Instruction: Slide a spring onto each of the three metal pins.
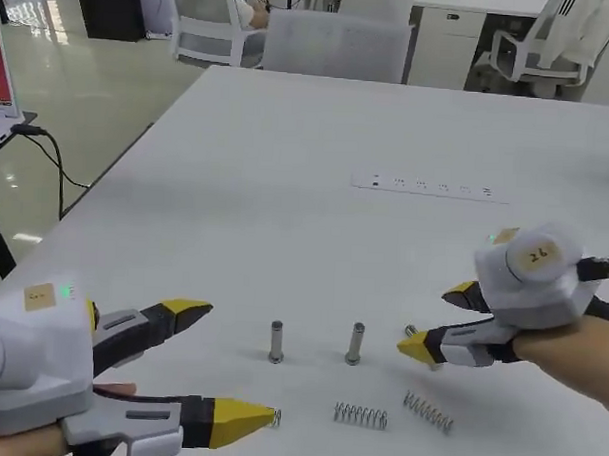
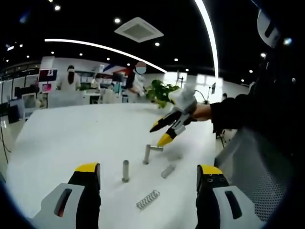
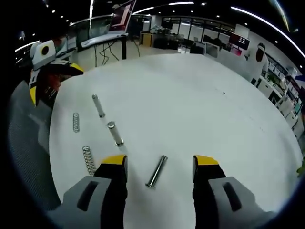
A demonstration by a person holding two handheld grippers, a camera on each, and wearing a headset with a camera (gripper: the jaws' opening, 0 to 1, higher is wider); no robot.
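The white table (image 1: pixel 287 167) carries all the work items at its near end. The left gripper (image 1: pixel 217 363) sits at the near left with its jaws spread wide and nothing between them. The right gripper (image 1: pixel 439 318) sits at the near right, also spread and empty. The left pin (image 1: pixel 276 342) and middle pin (image 1: pixel 355 343) stand upright side by side between the two grippers, apart from each other. The third pin (image 3: pixel 156 171) lies flat between the right gripper's jaws and touches neither; in the head view a jaw tip partly hides it. All three springs lie flat on the table, nearer than the pins and separate from them. The left spring (image 1: pixel 275 417) is right at the left gripper's near tip. The middle spring (image 1: pixel 361 416) lies near the middle pin, with the right spring (image 1: pixel 428 412) just to its right, close under the right gripper. The two upright pins are the only things standing between the grippers. Open tabletop runs from the pins to an outlet strip (image 1: pixel 426 187) well beyond them. The table's left edge slants away to the far left, with a cable (image 1: pixel 47 159) beyond it over the floor. Chairs (image 1: pixel 336 44) line the far edge.
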